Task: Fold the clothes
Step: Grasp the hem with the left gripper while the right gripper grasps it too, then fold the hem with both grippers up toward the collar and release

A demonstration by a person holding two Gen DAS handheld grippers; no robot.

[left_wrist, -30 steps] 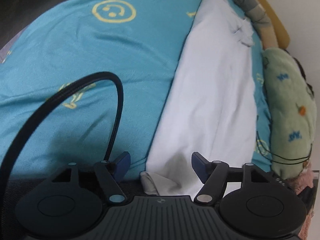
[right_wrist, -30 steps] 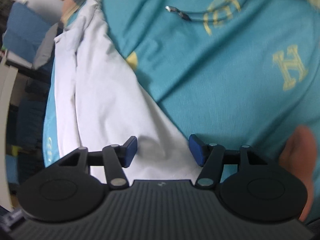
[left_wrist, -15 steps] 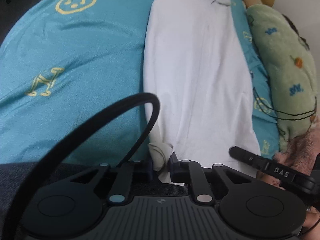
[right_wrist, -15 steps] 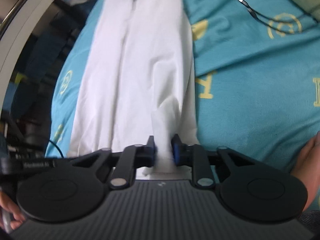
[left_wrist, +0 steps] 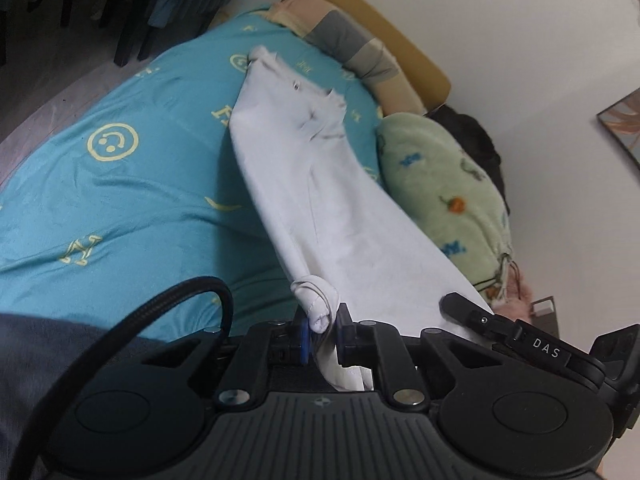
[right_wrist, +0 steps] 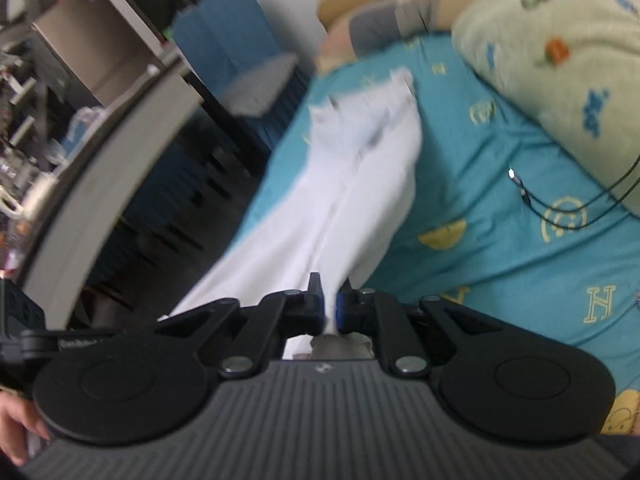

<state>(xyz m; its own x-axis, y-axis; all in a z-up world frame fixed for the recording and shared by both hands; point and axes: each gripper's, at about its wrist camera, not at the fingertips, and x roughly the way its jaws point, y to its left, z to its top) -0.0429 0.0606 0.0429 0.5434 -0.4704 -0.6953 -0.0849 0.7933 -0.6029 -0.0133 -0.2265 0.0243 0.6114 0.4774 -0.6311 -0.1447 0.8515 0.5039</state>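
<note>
Two grippers now clamp the near end of the long white cotton garment (left_wrist: 320, 184). The left gripper (left_wrist: 322, 334) has its jaws narrowed onto a bunched, rolled corner at lower centre of the left wrist view. The right gripper (right_wrist: 329, 310) pinches a thin fold of the same cloth at lower centre of the right wrist view.

One second ago both grippers stood wide above the cloth, which lay flat. Half a second ago they had closed on it. Now the near end is raised off the teal bed sheet with yellow smiley and letter prints (left_wrist: 120, 184), while the far end remains on the sheet toward the upper centre of the frame, beside the pale green plush pillow (left_wrist: 444, 184). The right wrist view is motion-blurred, which suggests a fast lift.

Judgement: the grasp stage is complete and the fold stroke is in progress. The next move probably carries the held end toward the far end. Risk: the bunched left corner may produce an uneven fold edge.
</note>
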